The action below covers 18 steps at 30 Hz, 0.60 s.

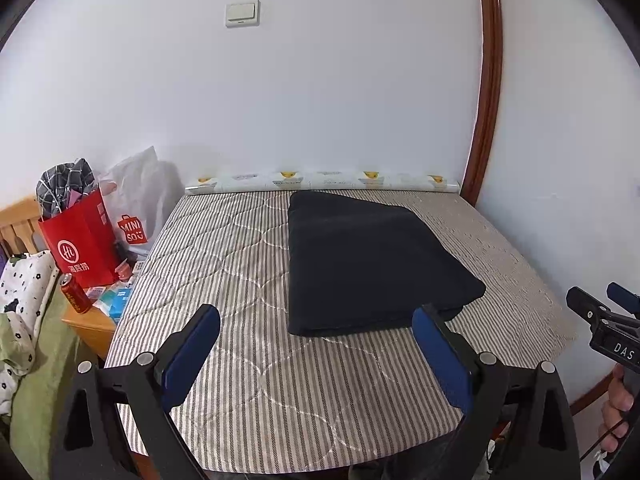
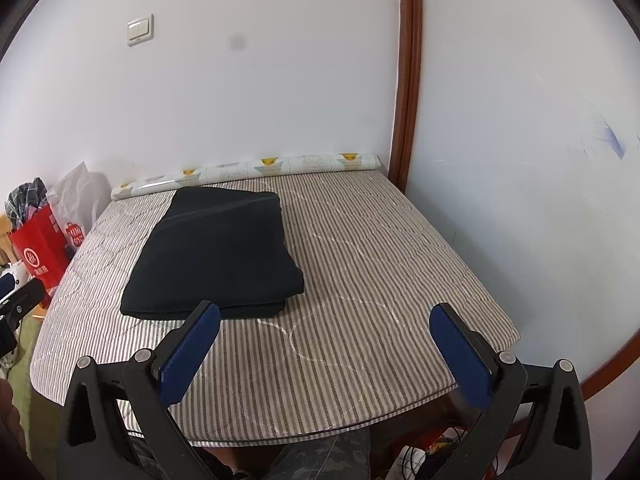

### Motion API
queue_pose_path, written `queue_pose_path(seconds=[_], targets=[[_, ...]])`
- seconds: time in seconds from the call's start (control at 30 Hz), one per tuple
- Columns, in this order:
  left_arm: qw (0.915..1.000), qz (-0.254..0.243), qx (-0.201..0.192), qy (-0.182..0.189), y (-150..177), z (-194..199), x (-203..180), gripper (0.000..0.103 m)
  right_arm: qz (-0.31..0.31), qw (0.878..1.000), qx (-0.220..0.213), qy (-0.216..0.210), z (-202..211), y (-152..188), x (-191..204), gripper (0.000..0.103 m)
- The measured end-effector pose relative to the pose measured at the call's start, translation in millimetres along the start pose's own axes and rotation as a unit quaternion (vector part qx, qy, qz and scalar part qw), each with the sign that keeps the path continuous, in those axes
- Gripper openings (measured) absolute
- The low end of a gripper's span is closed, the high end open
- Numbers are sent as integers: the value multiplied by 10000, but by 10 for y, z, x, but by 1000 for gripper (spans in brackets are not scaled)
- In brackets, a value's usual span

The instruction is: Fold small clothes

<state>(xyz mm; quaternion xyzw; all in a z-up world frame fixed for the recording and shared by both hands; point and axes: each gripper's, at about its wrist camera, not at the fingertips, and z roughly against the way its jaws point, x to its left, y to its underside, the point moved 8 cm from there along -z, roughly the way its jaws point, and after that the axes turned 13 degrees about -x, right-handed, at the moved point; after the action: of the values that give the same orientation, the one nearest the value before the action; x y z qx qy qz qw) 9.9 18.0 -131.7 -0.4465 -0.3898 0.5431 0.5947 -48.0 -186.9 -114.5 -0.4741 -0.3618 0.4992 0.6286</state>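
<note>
Two grippers hang released, left gripper (image 1: 316, 354) and right gripper (image 2: 324, 354), nothing between their blue pads. Beyond them, at twelve o'clock on the striped quilted table cover (image 2: 360, 280), the folded black garment (image 1: 372, 264) lies flat. The fold looks finished; I judge the next move needs only setting it aside.

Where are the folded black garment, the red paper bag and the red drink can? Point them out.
Folded black garment (image 2: 216, 248), right wrist view, top face.
Red paper bag (image 1: 82, 240), left wrist view, front panel.
Red drink can (image 1: 75, 294), left wrist view, side.
</note>
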Motion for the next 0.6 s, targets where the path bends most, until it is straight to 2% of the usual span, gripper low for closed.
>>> queue_pose_path(seconds=[0.6], targets=[[9998, 167, 88, -36, 47, -68, 121, 97, 45, 10000, 68, -26, -90, 45, 44, 103]])
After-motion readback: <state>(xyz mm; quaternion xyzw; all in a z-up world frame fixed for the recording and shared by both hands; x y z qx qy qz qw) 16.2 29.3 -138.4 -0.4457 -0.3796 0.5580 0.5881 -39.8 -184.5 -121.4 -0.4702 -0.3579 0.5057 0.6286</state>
